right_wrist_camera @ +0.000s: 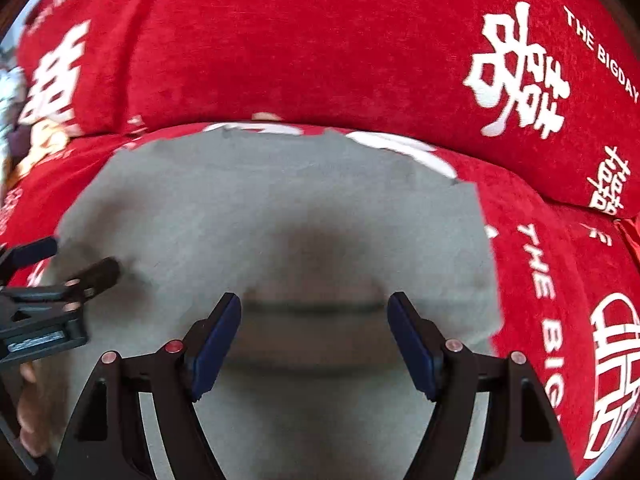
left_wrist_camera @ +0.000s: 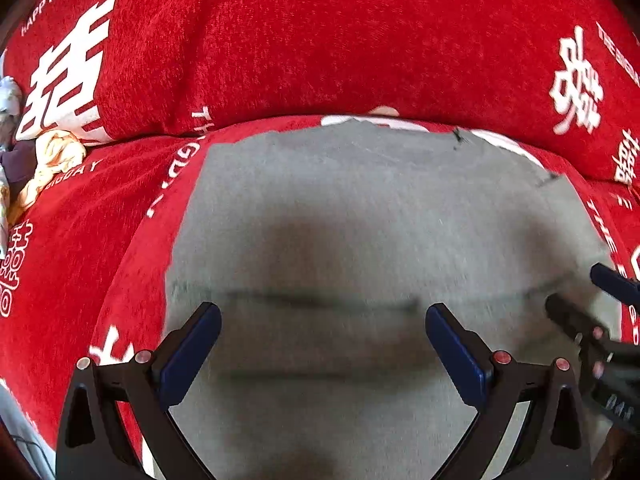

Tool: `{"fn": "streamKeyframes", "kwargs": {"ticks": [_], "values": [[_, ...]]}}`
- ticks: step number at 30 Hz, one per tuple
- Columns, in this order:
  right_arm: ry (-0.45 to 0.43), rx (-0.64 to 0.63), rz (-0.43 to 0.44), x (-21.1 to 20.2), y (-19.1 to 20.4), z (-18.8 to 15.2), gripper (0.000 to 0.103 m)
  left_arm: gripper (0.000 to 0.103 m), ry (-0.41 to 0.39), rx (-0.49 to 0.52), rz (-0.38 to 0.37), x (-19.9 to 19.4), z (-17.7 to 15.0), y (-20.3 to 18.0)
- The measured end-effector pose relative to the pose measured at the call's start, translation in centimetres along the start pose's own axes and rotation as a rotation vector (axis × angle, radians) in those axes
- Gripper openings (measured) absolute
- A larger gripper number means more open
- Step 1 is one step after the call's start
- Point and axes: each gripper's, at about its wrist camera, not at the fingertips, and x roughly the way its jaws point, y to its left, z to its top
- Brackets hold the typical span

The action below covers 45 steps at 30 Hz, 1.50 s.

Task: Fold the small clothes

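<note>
A grey garment point(left_wrist_camera: 360, 208) lies spread flat on a red sofa seat, and the right wrist view shows the same grey garment point(right_wrist_camera: 280, 208) from the other side. My left gripper point(left_wrist_camera: 322, 312) hangs open just above its near part, nothing between the blue pads. My right gripper point(right_wrist_camera: 314, 304) is open too, over the garment's near edge, where a dark fold line runs across. Each gripper shows in the other's view: the right gripper point(left_wrist_camera: 580, 292) at the right edge, the left gripper point(right_wrist_camera: 76, 260) at the left edge, a hand below it.
The red sofa cover point(left_wrist_camera: 100, 260) with white characters surrounds the garment, and its backrest cushions point(left_wrist_camera: 320, 40) rise just behind. A pile of crumpled clothes point(left_wrist_camera: 52, 156), yellow and dark, lies at the far left of the seat.
</note>
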Motion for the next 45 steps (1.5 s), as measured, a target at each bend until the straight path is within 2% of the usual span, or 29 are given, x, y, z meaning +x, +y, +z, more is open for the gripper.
{"fn": "streamKeyframes", "kwargs": {"ticks": [4, 6, 9, 12, 16, 22, 23, 27, 30, 33, 36, 37, 39, 43, 45], "values": [[0.027, -0.027, 0.002, 0.5, 1.2, -2.9, 0.078, 0.102, 0.004, 0.043, 0.006, -0.3, -2.5, -1.0], [-0.02, -0.03, -0.006, -0.1, 1.3, -4.1, 0.079, 0.103, 0.006, 0.043, 0.007, -0.1, -3.9, -1.0], [-0.023, -0.039, 0.003, -1.4, 1.1, -5.5, 0.079, 0.103, -0.007, 0.007, -0.012, -1.1, -5.0, -0.2], [-0.031, -0.055, 0.017, -2.5, 1.0, -7.1, 0.079, 0.103, -0.009, 0.022, -0.012, -2.1, -6.3, -0.2], [-0.069, -0.088, 0.03, -4.6, 0.8, -10.7, 0.081, 0.103, -0.031, 0.027, -0.02, -3.9, -9.3, 0.1], [-0.181, -0.144, 0.018, -7.9, 0.5, -17.2, 0.082, 0.103, -0.079, 0.017, -0.021, -6.5, -14.3, 0.7], [-0.188, -0.144, 0.024, -8.3, 0.3, -18.0, 0.085, 0.103, -0.081, 0.013, -0.026, -6.9, -15.2, 0.8], [-0.185, -0.208, 0.001, -9.5, 0.0, -21.0, 0.086, 0.103, -0.066, 0.051, -0.003, -7.9, -17.7, 0.9], [-0.162, -0.22, 0.02, -10.4, 0.5, -21.1, 0.086, 0.102, -0.063, 0.083, -0.016, -8.6, -18.0, 0.2], [-0.196, -0.262, 0.04, -10.8, 2.7, -20.1, 0.086, 0.102, -0.078, 0.134, -0.059, -8.7, -17.8, -2.0], [-0.182, -0.334, 0.063, -9.9, 4.8, -20.0, 0.086, 0.103, -0.082, 0.178, -0.032, -7.8, -18.8, -3.0], [-0.16, -0.363, 0.035, -9.2, 5.2, -20.3, 0.085, 0.103, -0.094, 0.164, -0.044, -8.0, -19.1, -2.6], [-0.199, -0.38, 0.036, -9.5, 4.7, -21.4, 0.086, 0.103, -0.08, 0.152, -0.052, -8.1, -19.8, -1.4], [-0.175, -0.388, 0.001, -10.1, 2.9, -23.4, 0.087, 0.103, -0.057, 0.132, -0.055, -8.8, -20.8, 0.7], [-0.149, -0.353, -0.017, -10.9, 1.9, -23.8, 0.087, 0.103, -0.085, 0.077, -0.052, -10.2, -21.2, 2.5]]}}
